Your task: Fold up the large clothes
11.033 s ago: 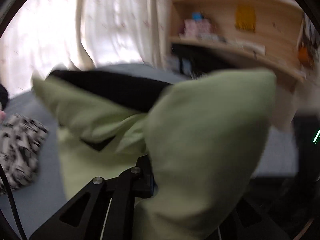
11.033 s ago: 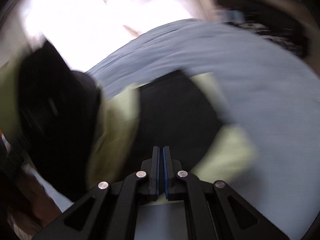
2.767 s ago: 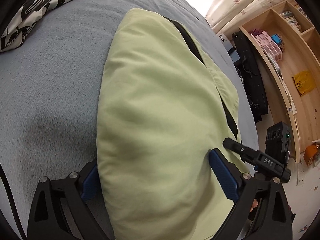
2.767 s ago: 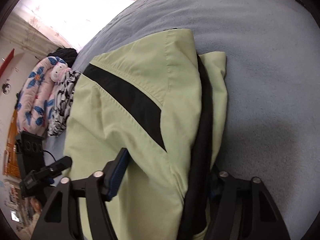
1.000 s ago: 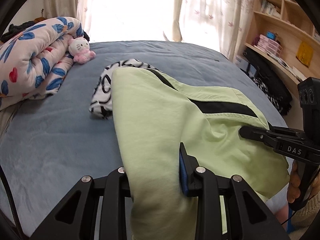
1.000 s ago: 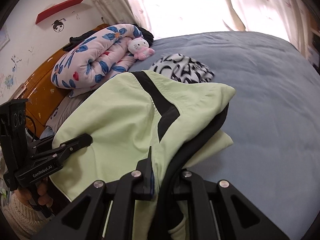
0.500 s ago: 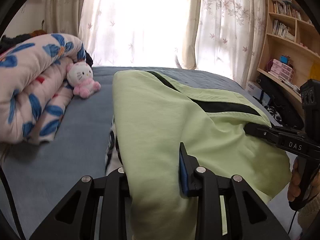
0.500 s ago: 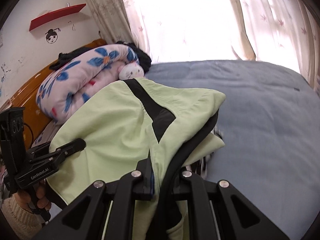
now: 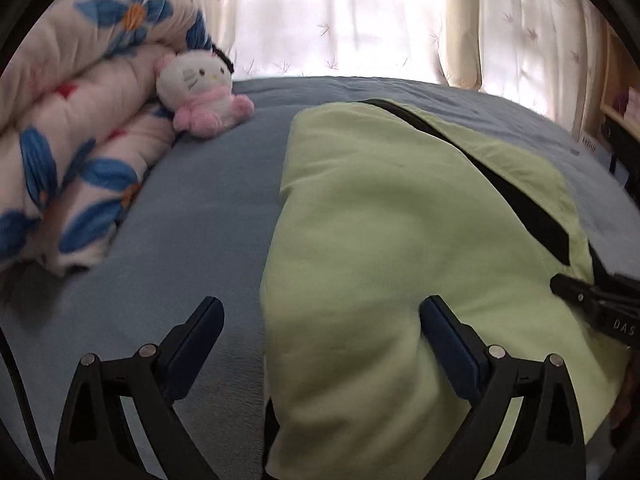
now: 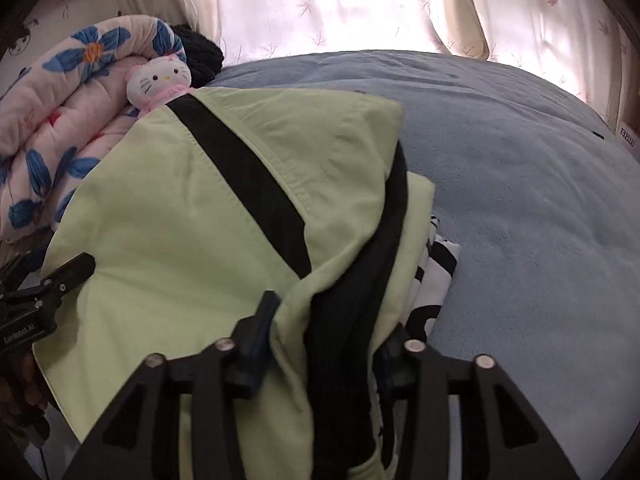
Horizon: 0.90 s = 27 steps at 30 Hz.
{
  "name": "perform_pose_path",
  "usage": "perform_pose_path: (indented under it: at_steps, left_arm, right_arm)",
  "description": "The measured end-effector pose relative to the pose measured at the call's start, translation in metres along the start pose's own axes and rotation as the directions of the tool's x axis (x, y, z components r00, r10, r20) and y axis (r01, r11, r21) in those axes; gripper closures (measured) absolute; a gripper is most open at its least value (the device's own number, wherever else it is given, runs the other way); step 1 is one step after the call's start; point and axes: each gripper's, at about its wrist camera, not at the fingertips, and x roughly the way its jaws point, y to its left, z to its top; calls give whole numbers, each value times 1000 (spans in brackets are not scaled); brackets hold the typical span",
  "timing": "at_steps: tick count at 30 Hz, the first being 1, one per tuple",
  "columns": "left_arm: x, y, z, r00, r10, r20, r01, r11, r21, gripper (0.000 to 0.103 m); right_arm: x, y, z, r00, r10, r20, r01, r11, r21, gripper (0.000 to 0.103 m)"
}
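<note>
A folded light-green garment with black stripes [image 9: 400, 240] lies on the blue bed [image 9: 192, 216]; it also shows in the right wrist view [image 10: 192, 216]. It rests on a black-and-white patterned cloth [image 10: 436, 276]. My left gripper [image 9: 320, 324] is open, its jaws spread either side of the garment's near left edge. My right gripper [image 10: 328, 320] is open, its jaws astride the garment's near right edge and black trim. Each gripper shows in the other's view, left [image 10: 48, 284] and right [image 9: 592, 300].
A rolled floral quilt [image 9: 72, 128] and a white-and-pink plush cat [image 9: 200, 92] lie at the left, close to the garment. A dark cloth [image 10: 200, 56] sits behind the quilt. Curtains [image 10: 340, 4] hang beyond the bed. A wooden shelf [image 9: 620, 108] stands at the right.
Both grippers have opened and let go of the green garment, which now lies lower on the bed over the patterned cloth. Both cameras have moved closer to the quilt and plush.
</note>
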Motion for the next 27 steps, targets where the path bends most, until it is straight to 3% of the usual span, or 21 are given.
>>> perform_pose_path:
  at_steps: [3, 8, 10, 12, 14, 16, 18, 20, 24, 27]
  left_arm:
    - [-2, 13, 2, 999, -33, -22, 32, 999, -43, 4]
    - [-41, 14, 0, 996, 76, 43, -75, 997, -25, 9]
    - [-60, 11, -3, 994, 91, 64, -90, 996, -12, 20]
    - [-73, 11, -8, 993, 98, 62, -98, 995, -11, 44]
    - [-89, 8, -18, 994, 87, 59, -86, 996, -28, 55]
    - [-101, 2, -31, 996, 66, 61, -62, 996, -60, 59]
    - [-106, -5, -39, 998, 36, 59, -31, 996, -79, 73]
    - [-108, -17, -47, 998, 23, 55, -19, 996, -83, 80]
    - [-98, -42, -59, 998, 35, 48, -34, 999, -27, 81]
    - [-77, -44, -63, 997, 71, 6, -71, 997, -12, 81]
  right_arm:
    - [-12, -6, 0, 1000, 27, -1, -27, 1000, 7, 54]
    - [-54, -24, -1, 998, 45, 34, -47, 997, 69, 51]
    - [-69, -30, -1, 998, 19, 55, -24, 994, 106, 51]
    - [-84, -30, -4, 997, 8, 83, -18, 993, 115, 51]
    - [-95, -21, -7, 995, 5, 95, -13, 996, 91, 51]
    - [-103, -6, -12, 994, 35, 102, -42, 997, 67, 52]
    - [-105, 13, -16, 993, 65, 94, -70, 997, 41, 54]
    - [-105, 33, -20, 990, 106, 95, -107, 994, 11, 57]
    - [-92, 63, -28, 988, 138, 73, -134, 989, -60, 57]
    - [-72, 58, -34, 995, 95, 32, -93, 994, -52, 59]
